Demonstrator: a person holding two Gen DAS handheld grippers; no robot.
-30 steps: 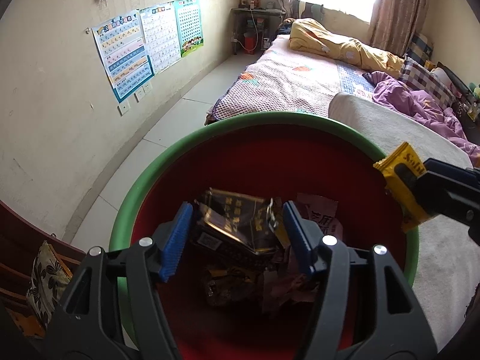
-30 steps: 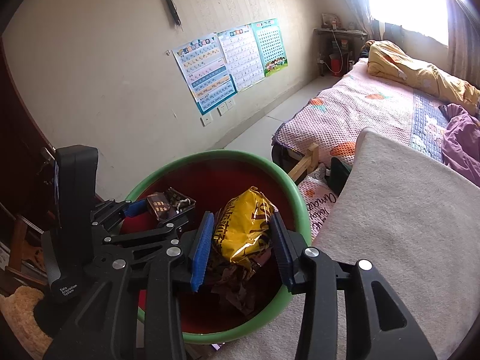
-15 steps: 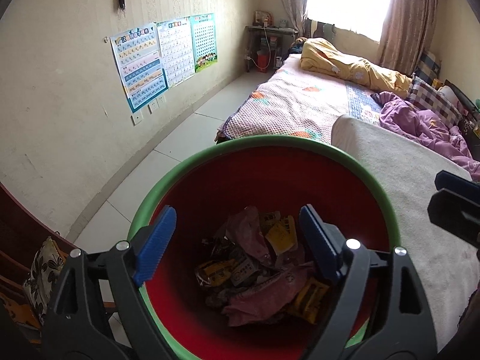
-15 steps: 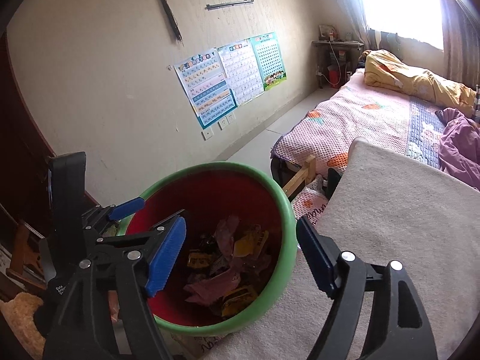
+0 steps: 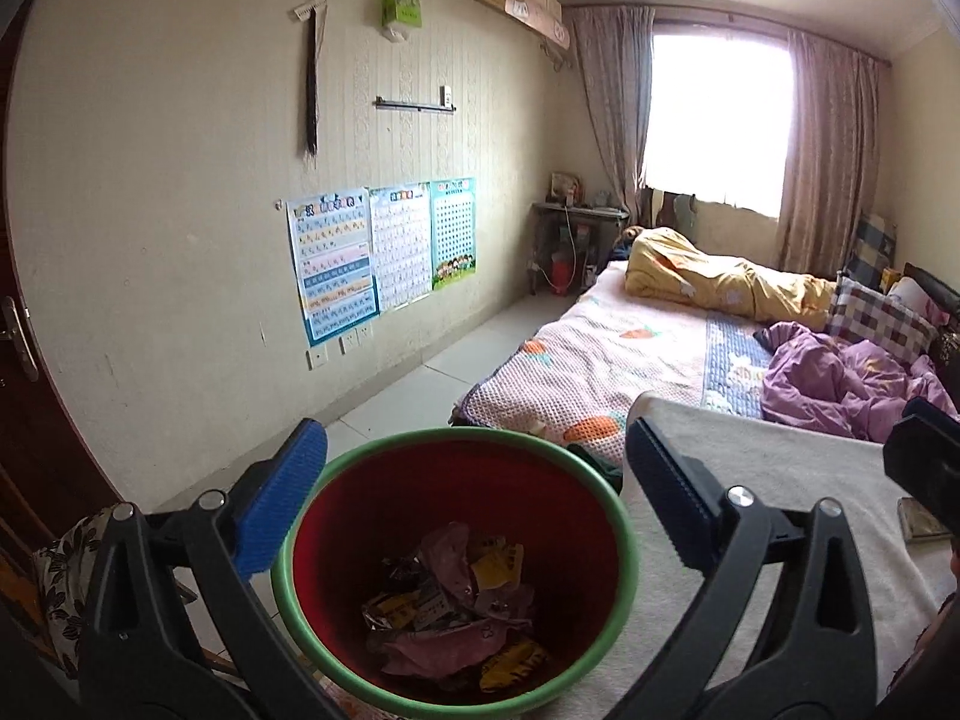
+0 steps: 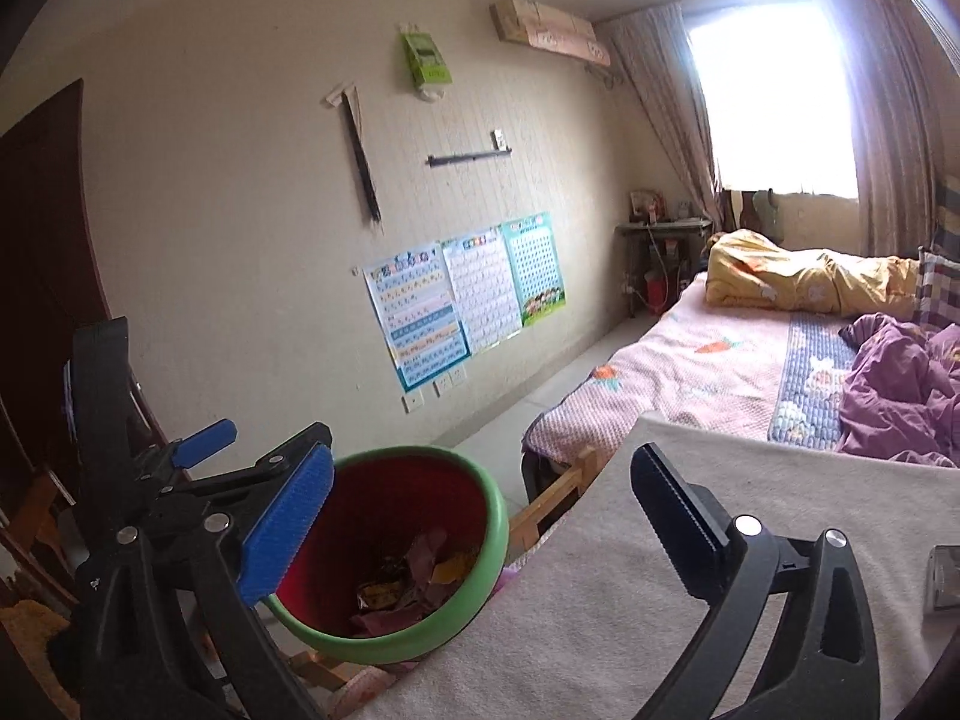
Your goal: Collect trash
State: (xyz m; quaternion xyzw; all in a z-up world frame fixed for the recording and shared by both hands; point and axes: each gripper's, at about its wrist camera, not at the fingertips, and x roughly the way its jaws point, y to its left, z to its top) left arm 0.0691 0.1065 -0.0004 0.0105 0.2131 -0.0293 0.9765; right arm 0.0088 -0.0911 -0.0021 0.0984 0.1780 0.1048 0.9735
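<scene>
The left claw [image 5: 474,504] hangs released above the bin [image 5: 372,684], its blue pads spread wide and nothing between them. The bin is red inside with a green rim and stands on the floor, just beside the cream blanket [image 5: 780,480] at the foot of the bed. Its trash [image 5: 462,606] lies heaped at the bottom: pink, yellow and silvery wrappers, their print too small to read. The right claw [image 6: 480,516] is likewise released and empty, held over the blanket's edge with the bin [image 6: 480,576] to its left. Another small packet [image 6: 945,582] rests on the blanket at the far right (only partly in view). Three wall posters [image 5: 384,252] carry rows of characters and a number grid; none of the text is legible at this size.
</scene>
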